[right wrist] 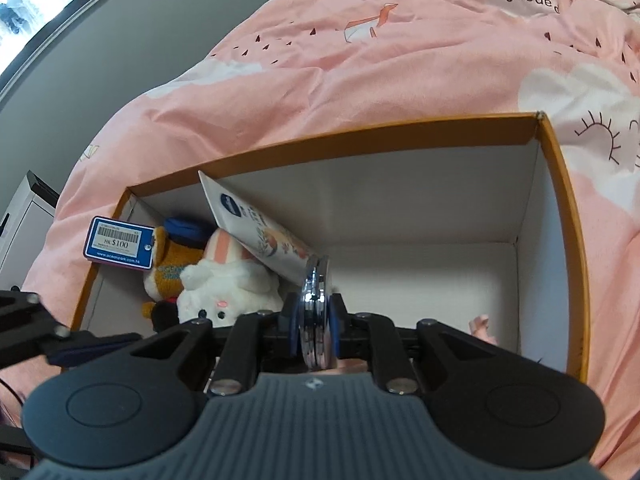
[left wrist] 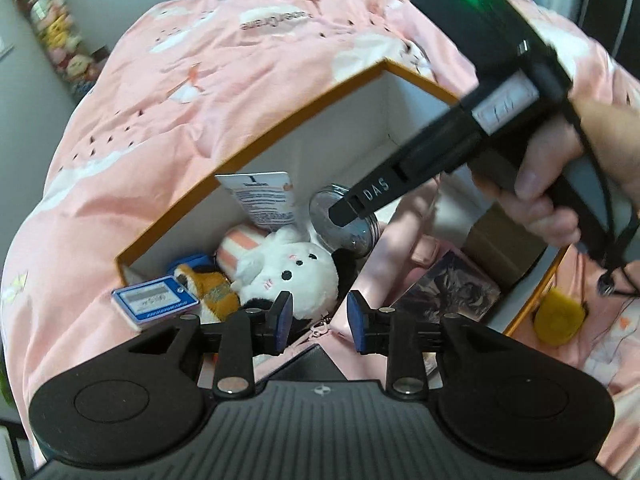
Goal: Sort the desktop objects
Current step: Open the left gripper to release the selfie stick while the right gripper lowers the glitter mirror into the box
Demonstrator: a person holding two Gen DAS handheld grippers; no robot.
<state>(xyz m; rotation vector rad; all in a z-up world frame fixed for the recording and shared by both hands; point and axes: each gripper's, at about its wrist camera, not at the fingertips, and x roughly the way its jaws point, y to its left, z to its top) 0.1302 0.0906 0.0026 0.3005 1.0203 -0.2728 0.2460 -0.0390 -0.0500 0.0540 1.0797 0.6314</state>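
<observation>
An open box with an orange rim (right wrist: 360, 146) and white inner walls (left wrist: 340, 128) lies on a pink bedcover. In its left end lie a white plush (left wrist: 296, 272) (right wrist: 228, 284), an orange plush (left wrist: 212, 288) (right wrist: 172, 264) with a blue price tag (left wrist: 154, 306) (right wrist: 118, 248), and a leaning white tube (left wrist: 260, 200) (right wrist: 260, 240). My right gripper (right wrist: 316, 328) (left wrist: 346, 212) is shut on a round silver case (right wrist: 316, 300) (left wrist: 340, 228), held edge-on above the box floor beside the tube. My left gripper (left wrist: 318, 320) hangs open over the white plush, nothing between its pads.
The pink bedcover (left wrist: 200, 80) (right wrist: 400, 60) surrounds the box. A person's hand (left wrist: 540, 184) holds the right gripper. On the right lie a dark picture card (left wrist: 452, 284), a brown box (left wrist: 504, 236) and a yellow round thing (left wrist: 560, 316). The box's right half (right wrist: 420, 276) is bare floor.
</observation>
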